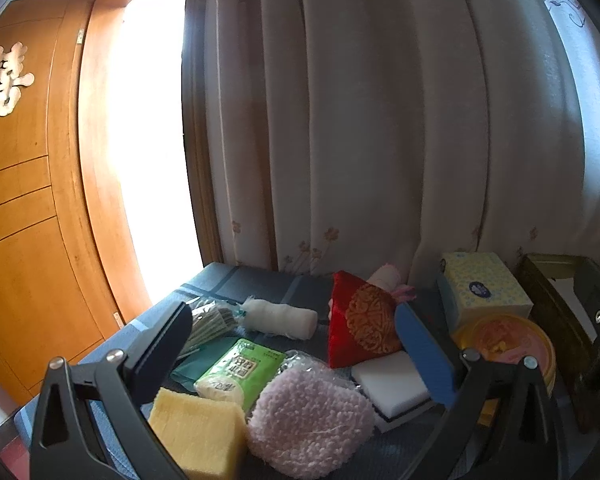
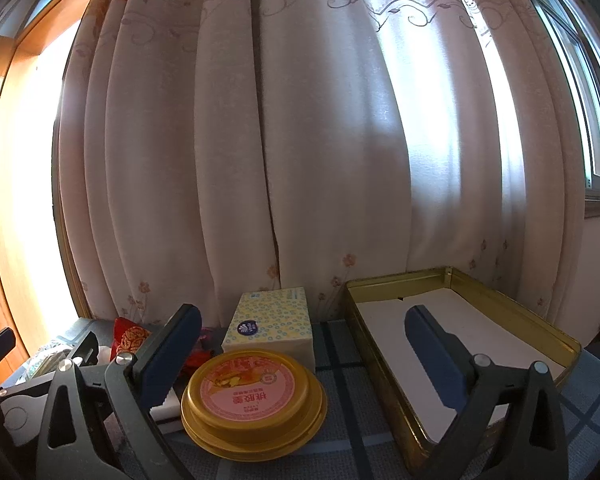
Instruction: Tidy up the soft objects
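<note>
My left gripper (image 1: 296, 344) is open above a heap of soft things on a blue checked cloth: a yellow sponge (image 1: 198, 430), a pink fluffy pad (image 1: 310, 418), a green packet (image 1: 242, 370), a white sponge (image 1: 392, 382), a red embroidered pouch (image 1: 362, 320) and a white gauze roll (image 1: 280, 318). My right gripper (image 2: 304, 344) is open too, with nothing between its fingers. It hovers over a round gold tin (image 2: 254, 400), a yellow tissue pack (image 2: 272, 322) and a gold rectangular tray (image 2: 562, 340) lined with white paper.
Pale floral curtains (image 2: 300, 140) hang right behind the table. A wooden door (image 1: 24, 200) and a bright opening lie to the left. The left gripper's body (image 2: 28, 396) shows at the right wrist view's left edge. A clear bag of greenish strips (image 1: 212, 320) lies by the left finger.
</note>
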